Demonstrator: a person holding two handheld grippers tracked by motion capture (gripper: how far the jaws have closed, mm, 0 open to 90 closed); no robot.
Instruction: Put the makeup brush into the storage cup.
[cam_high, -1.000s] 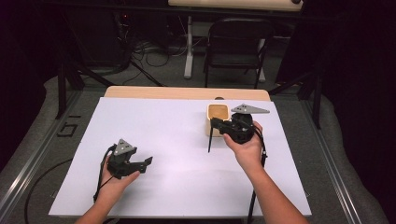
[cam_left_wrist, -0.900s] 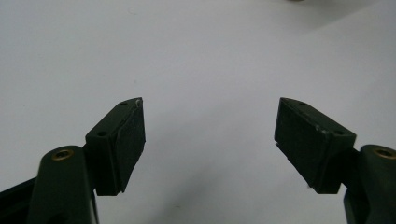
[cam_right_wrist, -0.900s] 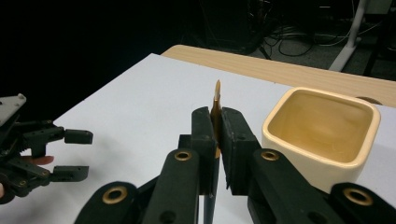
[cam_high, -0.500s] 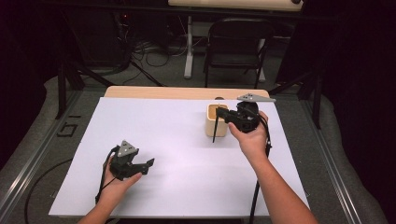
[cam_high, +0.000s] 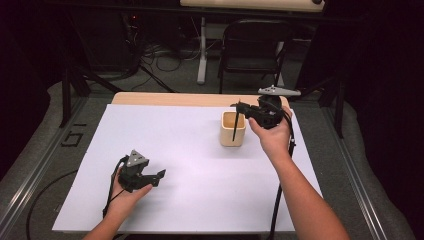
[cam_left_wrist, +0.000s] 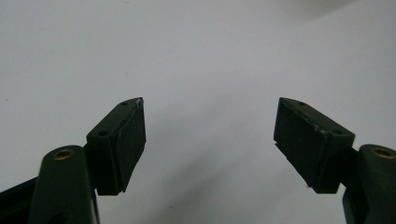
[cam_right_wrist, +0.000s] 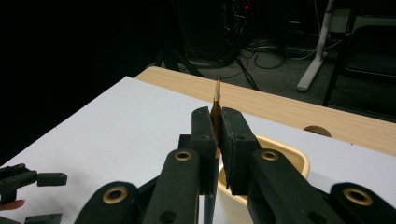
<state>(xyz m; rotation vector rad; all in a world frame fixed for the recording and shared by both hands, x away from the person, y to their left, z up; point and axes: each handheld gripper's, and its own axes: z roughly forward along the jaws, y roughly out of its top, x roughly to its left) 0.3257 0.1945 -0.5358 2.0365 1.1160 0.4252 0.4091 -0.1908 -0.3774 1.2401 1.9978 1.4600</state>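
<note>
My right gripper is raised over the table's far right and shut on a thin dark pencil-like stick. The stick hangs nearly upright from the jaws. Its brass-and-tan top end pokes up between the pads in the right gripper view. Its lower end crosses the front of a pale wooden cup, whose rim lies just below the jaws; I cannot tell whether the tip is inside. My left gripper rests low at the front left, open, with only white sheet between its pads.
A white sheet covers most of the wooden table, whose bare strip runs along the far edge. Behind the table stand a black folding chair and floor cables. The left gripper shows far off in the right gripper view.
The right gripper has risen and moved toward the far side with the stick, bringing the stick from beside the cup's left to over its front. The left gripper has stayed put.
</note>
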